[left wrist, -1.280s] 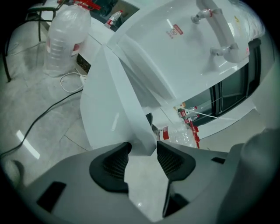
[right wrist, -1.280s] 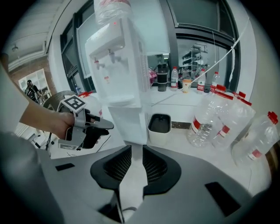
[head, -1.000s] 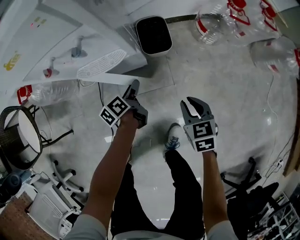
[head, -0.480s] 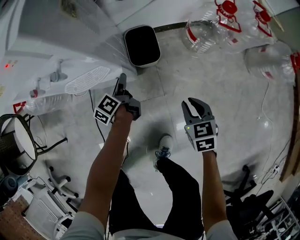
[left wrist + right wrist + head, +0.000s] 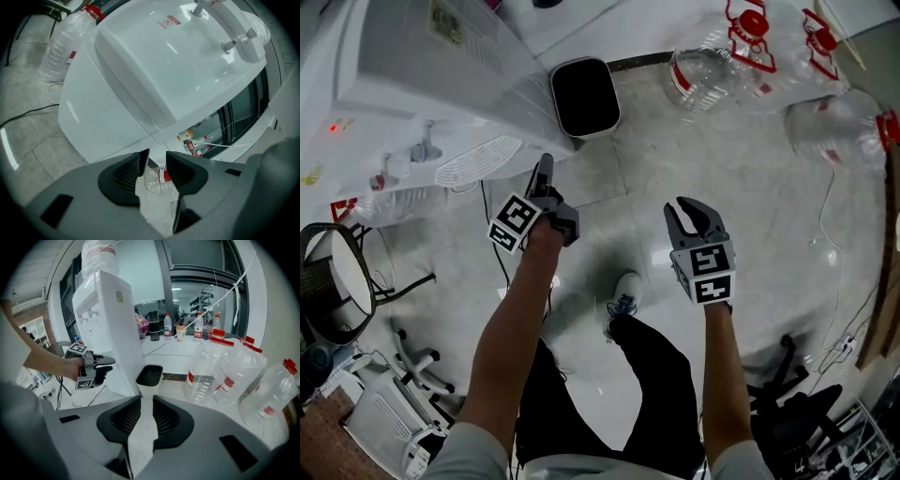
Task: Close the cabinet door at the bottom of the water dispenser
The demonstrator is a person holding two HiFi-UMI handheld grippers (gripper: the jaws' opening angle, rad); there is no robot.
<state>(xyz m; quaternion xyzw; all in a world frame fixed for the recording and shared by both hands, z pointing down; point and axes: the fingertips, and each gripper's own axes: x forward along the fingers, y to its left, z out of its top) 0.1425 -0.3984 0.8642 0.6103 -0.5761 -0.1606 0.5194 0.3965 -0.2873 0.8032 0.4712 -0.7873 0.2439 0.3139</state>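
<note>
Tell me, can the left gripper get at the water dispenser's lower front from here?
Probably yes. The left gripper points at the water dispenser with its jaws apart and empty. Nothing stands between them, and the bin sits off to one side.

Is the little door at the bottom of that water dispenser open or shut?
Shut: the door lies flush with the front of the water dispenser, no gap showing.
</note>
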